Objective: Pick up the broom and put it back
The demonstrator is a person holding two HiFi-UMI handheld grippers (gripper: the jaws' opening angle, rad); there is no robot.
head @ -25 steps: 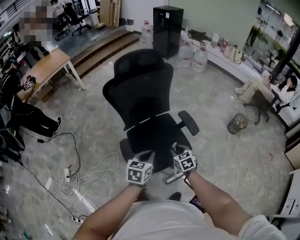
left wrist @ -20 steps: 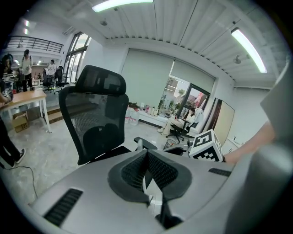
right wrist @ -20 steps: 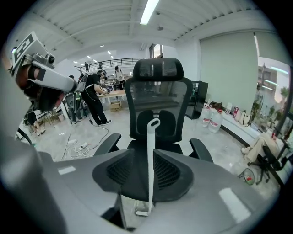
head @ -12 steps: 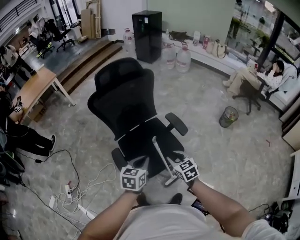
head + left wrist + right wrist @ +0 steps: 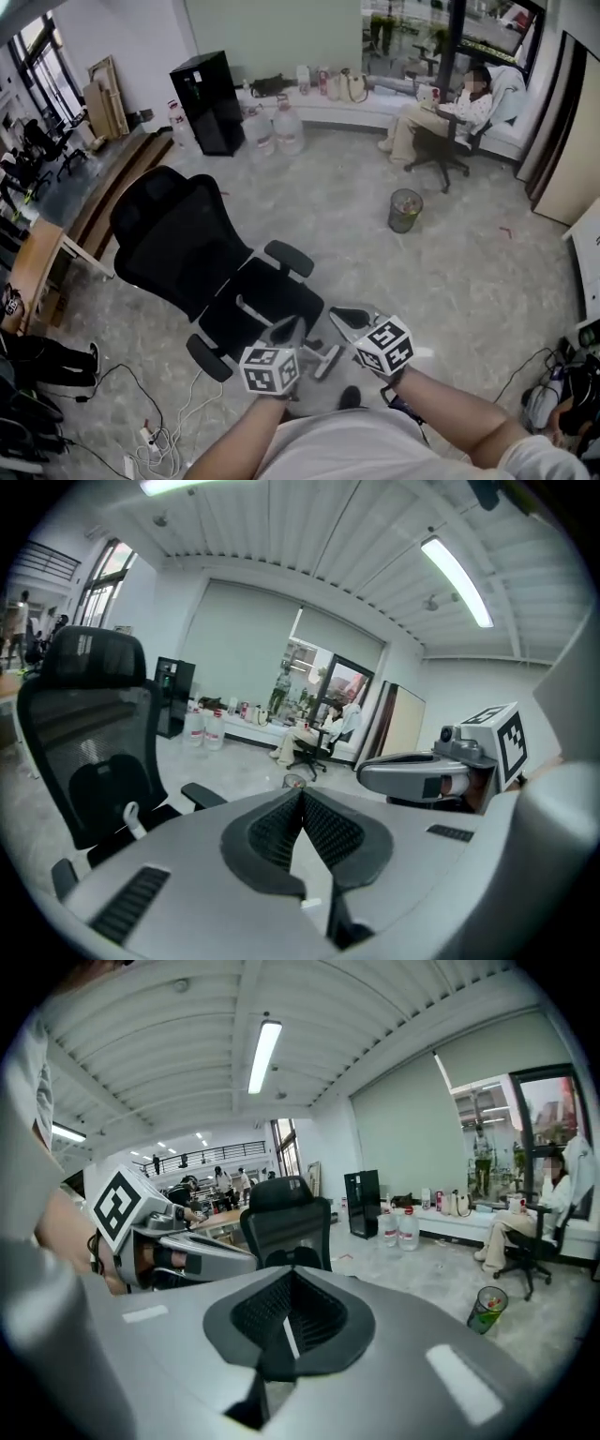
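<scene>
While hovering side by side above the floor (image 5: 469, 281), just before the seat of the black office chair (image 5: 178, 253), gripping nothing. Fingers of left gripper (image 5: 287, 330) pressed together; fingers of right gripper (image 5: 347, 318) just closed, touching, nothing between. Cannot tell where broom lies.

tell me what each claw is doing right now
left claw: closed, empty
right claw: just snapped closed, nothing in it

Head view downward, both others face chair (image 5: 178, 246)
</scene>
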